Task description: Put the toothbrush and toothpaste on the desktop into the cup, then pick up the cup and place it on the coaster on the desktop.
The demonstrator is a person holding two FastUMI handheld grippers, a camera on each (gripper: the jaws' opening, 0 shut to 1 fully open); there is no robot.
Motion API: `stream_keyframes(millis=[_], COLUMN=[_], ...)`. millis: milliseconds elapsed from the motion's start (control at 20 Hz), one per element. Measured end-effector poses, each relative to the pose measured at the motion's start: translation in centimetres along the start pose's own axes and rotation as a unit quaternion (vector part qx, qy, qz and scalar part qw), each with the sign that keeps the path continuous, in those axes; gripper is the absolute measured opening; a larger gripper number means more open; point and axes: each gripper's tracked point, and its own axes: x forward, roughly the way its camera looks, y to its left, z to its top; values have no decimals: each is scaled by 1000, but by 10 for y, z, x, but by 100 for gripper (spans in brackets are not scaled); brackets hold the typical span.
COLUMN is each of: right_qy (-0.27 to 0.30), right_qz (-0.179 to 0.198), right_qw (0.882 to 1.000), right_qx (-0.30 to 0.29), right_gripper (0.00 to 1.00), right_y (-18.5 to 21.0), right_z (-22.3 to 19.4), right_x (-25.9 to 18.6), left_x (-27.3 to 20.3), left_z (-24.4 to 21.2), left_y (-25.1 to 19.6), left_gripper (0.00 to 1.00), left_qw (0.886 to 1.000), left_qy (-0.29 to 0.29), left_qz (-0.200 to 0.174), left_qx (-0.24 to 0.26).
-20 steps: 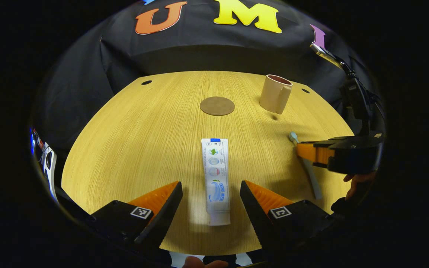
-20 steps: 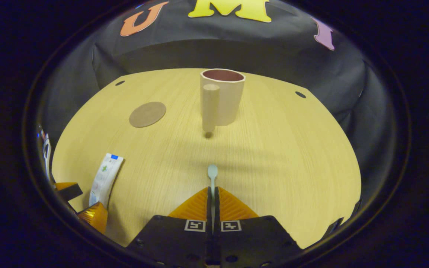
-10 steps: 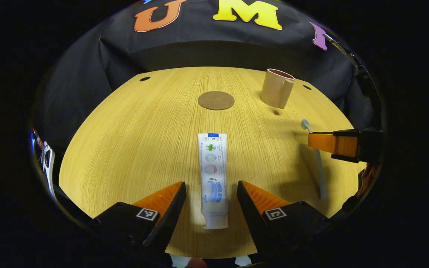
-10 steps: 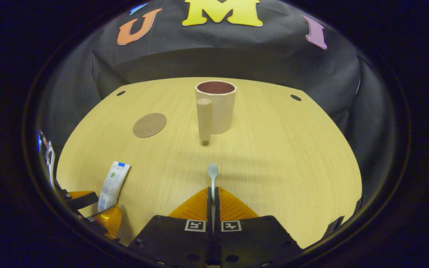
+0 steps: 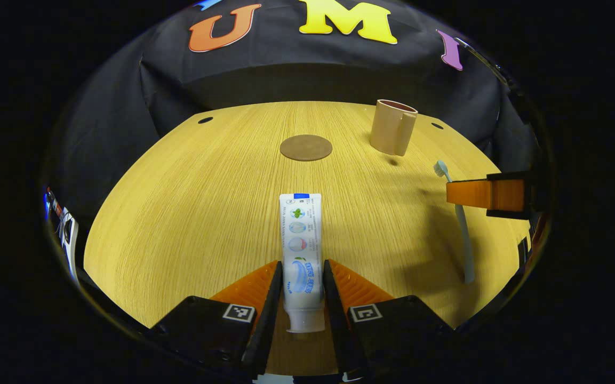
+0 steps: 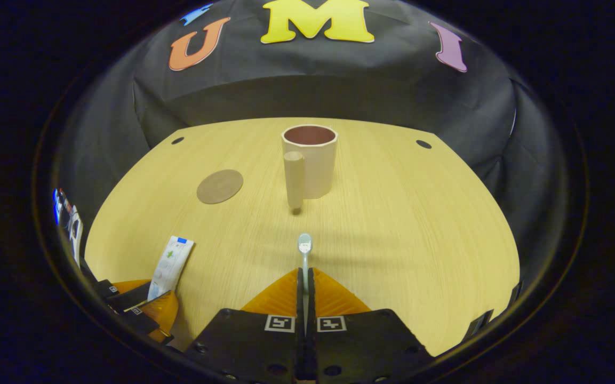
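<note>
Upright cup (image 6: 310,160) showing nothing inside, my right tongs (image 6: 305,282) gripping the toothbrush (image 6: 304,246), head toward the cup, my left tongs (image 5: 297,288) clamped on the toothpaste (image 5: 300,250), lengthwise toward the coaster (image 5: 305,148)

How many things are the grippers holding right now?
2. The toothpaste lies on the table, pinched between the left gripper. The toothbrush is clamped in the right gripper, pointing toward the cup.

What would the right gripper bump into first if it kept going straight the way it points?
Probably the cup. The right gripper, shut on the toothbrush, points straight at the cup's handle, with bare desktop between. The brush head would likely touch first, though depth is hard to judge.
</note>
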Motion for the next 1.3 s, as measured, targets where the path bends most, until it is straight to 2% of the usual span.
stream_keyframes(millis=[50, 150, 400, 600, 650, 700, 1000, 1300], right_qy=[-3, -7, -26, -53, -59, -65, -111, -154], right_qz=[1, 2, 11, 16, 17, 18, 23, 39], right_qw=[1000, 1000, 999, 998, 998, 997, 993, 986], right_qx=[2, 7, 27, 33, 33, 34, 41, 49], right_gripper=[0, 1, 0, 3, 1, 3, 0, 0], right_y=[0, -2, -7, -7, -8, -9, -8, -1], right_z=[2, 4, 14, 31, 35, 39, 69, 139], right_x=[-3, -8, -23, -43, -46, -51, -82, -91], left_x=[0, 1, -10, -18, -20, -24, -41, -52], left_z=[-1, 1, 14, 37, 42, 48, 83, 122], left_y=[0, 0, 1, -2, -2, -3, -5, -2], left_gripper=[45, 40, 36, 36, 36, 35, 36, 35], left_qw=[1000, 1000, 1000, 999, 999, 998, 995, 991], left_qy=[1, 1, -20, -47, -51, -57, -96, -134], left_qz=[0, -2, -6, -8, -7, -8, -15, -16], left_qx=[-2, -1, 5, 9, 9, 7, 3, 1])
